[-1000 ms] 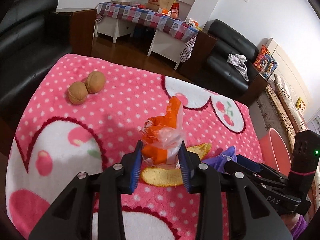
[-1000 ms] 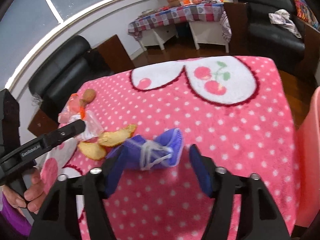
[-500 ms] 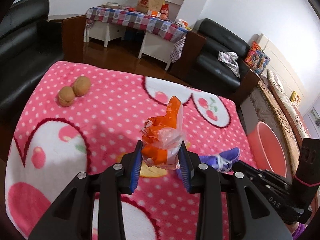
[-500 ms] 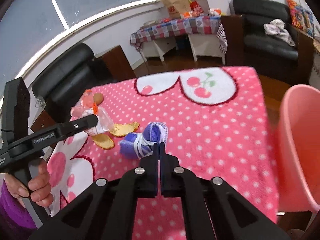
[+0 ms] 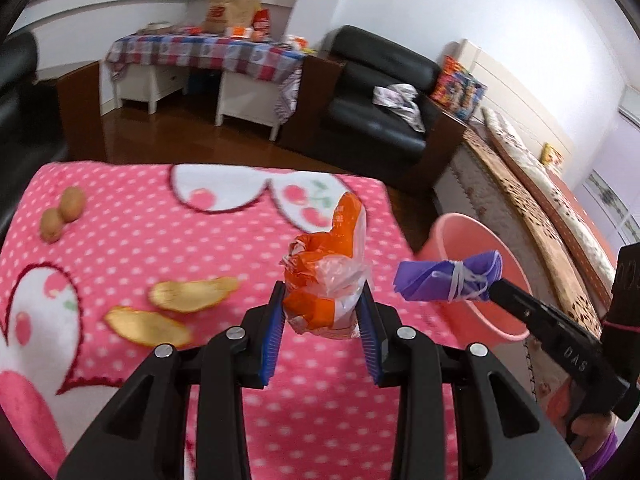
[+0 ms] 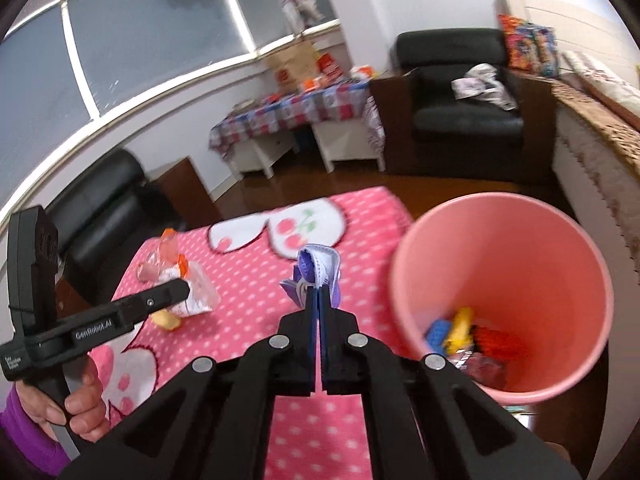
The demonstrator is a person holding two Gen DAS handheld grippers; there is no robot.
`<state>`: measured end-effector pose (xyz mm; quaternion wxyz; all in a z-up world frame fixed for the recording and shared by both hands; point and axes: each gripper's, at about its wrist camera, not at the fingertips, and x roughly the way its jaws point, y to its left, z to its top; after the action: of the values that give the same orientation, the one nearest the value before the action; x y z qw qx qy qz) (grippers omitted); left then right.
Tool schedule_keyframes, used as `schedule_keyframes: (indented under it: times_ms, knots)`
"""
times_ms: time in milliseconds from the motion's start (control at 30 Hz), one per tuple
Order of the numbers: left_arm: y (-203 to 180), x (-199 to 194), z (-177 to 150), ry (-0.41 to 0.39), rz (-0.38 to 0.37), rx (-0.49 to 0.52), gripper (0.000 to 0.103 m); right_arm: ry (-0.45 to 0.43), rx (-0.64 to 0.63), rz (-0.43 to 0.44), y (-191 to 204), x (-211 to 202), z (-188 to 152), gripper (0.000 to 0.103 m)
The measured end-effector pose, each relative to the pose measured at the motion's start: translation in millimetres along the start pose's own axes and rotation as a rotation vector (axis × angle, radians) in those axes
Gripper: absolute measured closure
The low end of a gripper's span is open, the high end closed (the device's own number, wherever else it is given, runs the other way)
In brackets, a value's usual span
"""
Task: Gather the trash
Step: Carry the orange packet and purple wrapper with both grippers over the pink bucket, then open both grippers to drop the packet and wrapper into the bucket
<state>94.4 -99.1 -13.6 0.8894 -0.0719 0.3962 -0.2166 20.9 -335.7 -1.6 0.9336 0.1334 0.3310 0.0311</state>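
My left gripper [image 5: 323, 306] is shut on a crumpled orange and clear plastic wrapper [image 5: 328, 276], lifted above the pink dotted blanket [image 5: 168, 236]. My right gripper [image 6: 319, 294] is shut on a folded purple face mask [image 6: 316, 270], held in the air just left of the pink bin [image 6: 504, 248]. The left wrist view shows the mask [image 5: 450, 276] at the right gripper's tip, in front of the bin [image 5: 472, 236]. The bin holds several coloured scraps [image 6: 472, 334]. Two yellow peels [image 5: 168, 312] lie on the blanket.
Two brown round fruits [image 5: 62, 212] sit at the blanket's far left. A black armchair [image 5: 380, 108] and a table with a checked cloth [image 5: 208, 52] stand beyond the blanket. A person's hand [image 6: 76, 404] grips the left gripper's handle.
The right gripper closed on the purple mask and lifted it rightward toward the bin. The left gripper rose with the wrapper and swung right; the peels now lie uncovered.
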Motion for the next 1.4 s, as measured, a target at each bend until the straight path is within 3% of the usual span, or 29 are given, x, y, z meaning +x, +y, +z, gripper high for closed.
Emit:
schedule_keyframes:
  times_ms: [300,800,1400]
  knots:
    - [-67,20,4,0.026,-0.073,0.118,0.069,-0.076,0.1,-0.116,-57,-46,7,0.102]
    - [-159,71,-7,0.118,-0.165,0.284,0.069,-0.063,0.174,-0.237,-113,-66,-7,0.102]
    - [-183,120,-16,0.208,-0.142,0.348,0.069,0.001,0.206,-0.27,-129,-46,-15,0.102]
